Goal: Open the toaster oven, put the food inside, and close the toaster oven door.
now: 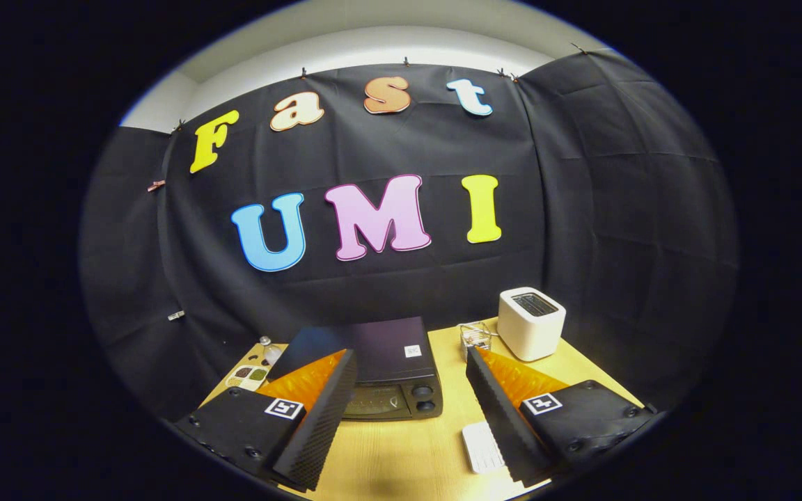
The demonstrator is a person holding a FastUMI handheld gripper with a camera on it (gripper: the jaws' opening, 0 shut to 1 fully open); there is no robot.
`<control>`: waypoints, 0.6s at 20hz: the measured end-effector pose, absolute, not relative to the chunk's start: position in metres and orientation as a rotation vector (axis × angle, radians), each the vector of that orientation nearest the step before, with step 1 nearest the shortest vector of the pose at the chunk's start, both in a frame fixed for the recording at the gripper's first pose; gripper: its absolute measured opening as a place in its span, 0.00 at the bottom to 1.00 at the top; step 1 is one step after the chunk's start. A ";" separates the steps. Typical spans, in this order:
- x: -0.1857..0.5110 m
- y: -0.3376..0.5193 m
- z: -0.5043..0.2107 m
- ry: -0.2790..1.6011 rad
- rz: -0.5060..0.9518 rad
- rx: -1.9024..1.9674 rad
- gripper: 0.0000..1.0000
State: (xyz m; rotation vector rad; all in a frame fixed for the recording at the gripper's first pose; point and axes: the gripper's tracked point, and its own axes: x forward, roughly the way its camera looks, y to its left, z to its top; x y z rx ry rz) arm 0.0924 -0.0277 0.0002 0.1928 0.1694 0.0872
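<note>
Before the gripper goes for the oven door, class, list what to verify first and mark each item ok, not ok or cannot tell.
1. Gripper open, holding nothing: ok.
2. Oven just ahead of the fingers, on the table: ok.
3. Oven door shut, not yet opened: ok.
4. Door handle found: cannot tell, left finger hides part of the front.
5. Food located: cannot tell; a small tray sits left of the oven.
6. White toaster and wire rack stand apart, right of the oven: ok.

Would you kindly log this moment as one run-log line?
stage: approach | gripper: open, holding nothing | toaster oven: door shut, just ahead between fingers | white toaster: beyond, on table
</note>
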 end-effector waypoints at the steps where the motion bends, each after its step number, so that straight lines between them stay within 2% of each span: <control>1: 0.094 -0.024 0.003 0.175 0.093 0.195 0.98; 12: 0.115 -0.033 -0.003 0.193 0.189 0.171 0.98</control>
